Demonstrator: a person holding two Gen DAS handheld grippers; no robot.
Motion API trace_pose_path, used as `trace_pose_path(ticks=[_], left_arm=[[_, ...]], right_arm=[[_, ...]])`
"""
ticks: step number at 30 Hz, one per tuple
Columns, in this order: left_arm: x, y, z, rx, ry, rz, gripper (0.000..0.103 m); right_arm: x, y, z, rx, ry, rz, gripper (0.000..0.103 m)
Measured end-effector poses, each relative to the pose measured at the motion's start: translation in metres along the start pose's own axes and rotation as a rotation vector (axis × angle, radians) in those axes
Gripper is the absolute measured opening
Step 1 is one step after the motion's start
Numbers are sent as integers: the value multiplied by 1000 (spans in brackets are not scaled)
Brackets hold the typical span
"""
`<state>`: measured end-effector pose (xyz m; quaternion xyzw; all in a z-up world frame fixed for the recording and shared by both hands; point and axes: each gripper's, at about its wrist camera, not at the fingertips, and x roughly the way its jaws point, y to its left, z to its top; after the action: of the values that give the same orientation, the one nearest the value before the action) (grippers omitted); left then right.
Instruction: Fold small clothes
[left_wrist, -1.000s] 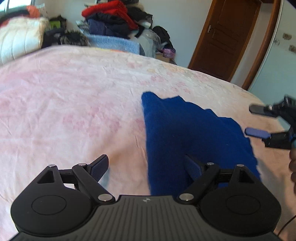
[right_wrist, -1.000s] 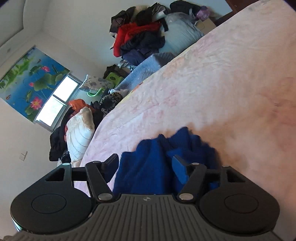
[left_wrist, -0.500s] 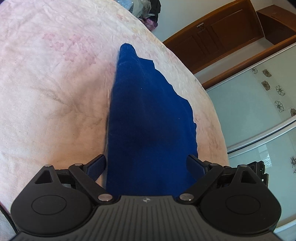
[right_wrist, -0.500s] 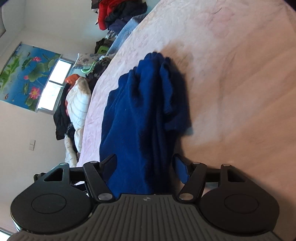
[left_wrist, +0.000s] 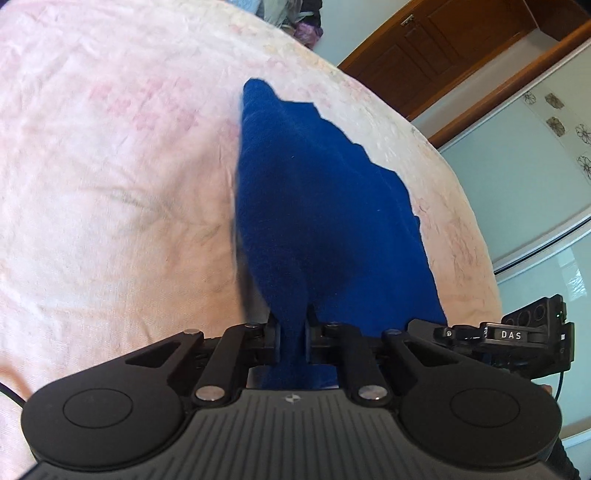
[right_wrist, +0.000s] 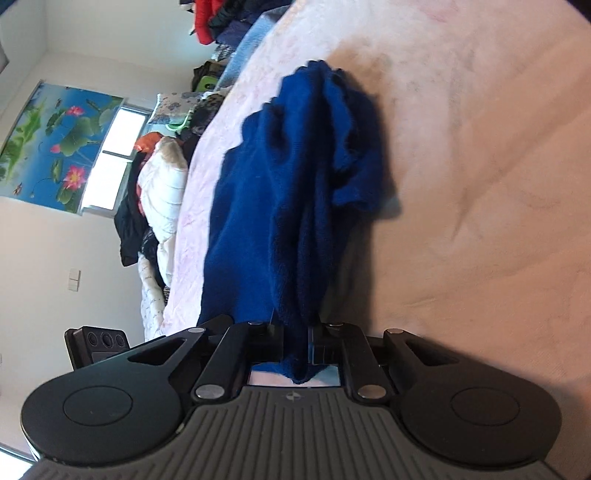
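Observation:
A dark blue knitted garment (left_wrist: 325, 206) lies stretched away from me on the pink bed sheet (left_wrist: 110, 184). My left gripper (left_wrist: 291, 332) has its jaws closing, and its pads pinch the garment's near edge between them. In the right wrist view the same garment (right_wrist: 288, 192) is bunched into folds, with a sleeve flopped to the right. My right gripper (right_wrist: 297, 339) is closing too, and a fold of the blue cloth is clamped between its pads. The two grippers are close together: the right gripper's body (left_wrist: 517, 336) shows at the left view's right edge.
The bed's far corner drops off toward a brown wooden door (left_wrist: 443, 48) and a pale wardrobe front (left_wrist: 535, 166). A heap of clothes (right_wrist: 218, 22) and white bedding (right_wrist: 162, 184) lie along the bed's window side. A flower blind (right_wrist: 48, 140) hangs on the wall.
Both grippers stood wide open around the blue garment half a second ago; now their jaws have come together on its near edge. The right gripper has come in close beside the left.

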<state>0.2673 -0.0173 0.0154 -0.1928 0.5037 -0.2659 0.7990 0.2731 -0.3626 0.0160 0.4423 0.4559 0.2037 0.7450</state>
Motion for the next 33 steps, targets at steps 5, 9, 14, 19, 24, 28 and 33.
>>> trace_pose_path(ticks=[5, 9, 14, 19, 24, 28, 33], left_arm=[[-19, 2, -3, -16, -19, -21, 10], [-28, 8, -11, -25, -16, -20, 10], [-33, 9, -25, -23, -6, -22, 10], [-33, 7, -34, -1, 12, -4, 9], [-34, 4, -41, 21, 25, 19, 9], [-34, -3, -47, 71, 33, 68, 9], [-36, -6, -52, 105, 34, 94, 9]], right_arm=[[-9, 18, 1, -36, -6, 3, 15], [-10, 21, -6, -44, 20, 4, 15], [-15, 19, -20, -30, 28, -8, 15], [-18, 20, -32, -40, 48, -28, 15], [-22, 20, -41, -43, 53, -39, 15], [-23, 15, -45, -39, 68, -52, 15], [-24, 13, -49, -29, 72, -54, 15]])
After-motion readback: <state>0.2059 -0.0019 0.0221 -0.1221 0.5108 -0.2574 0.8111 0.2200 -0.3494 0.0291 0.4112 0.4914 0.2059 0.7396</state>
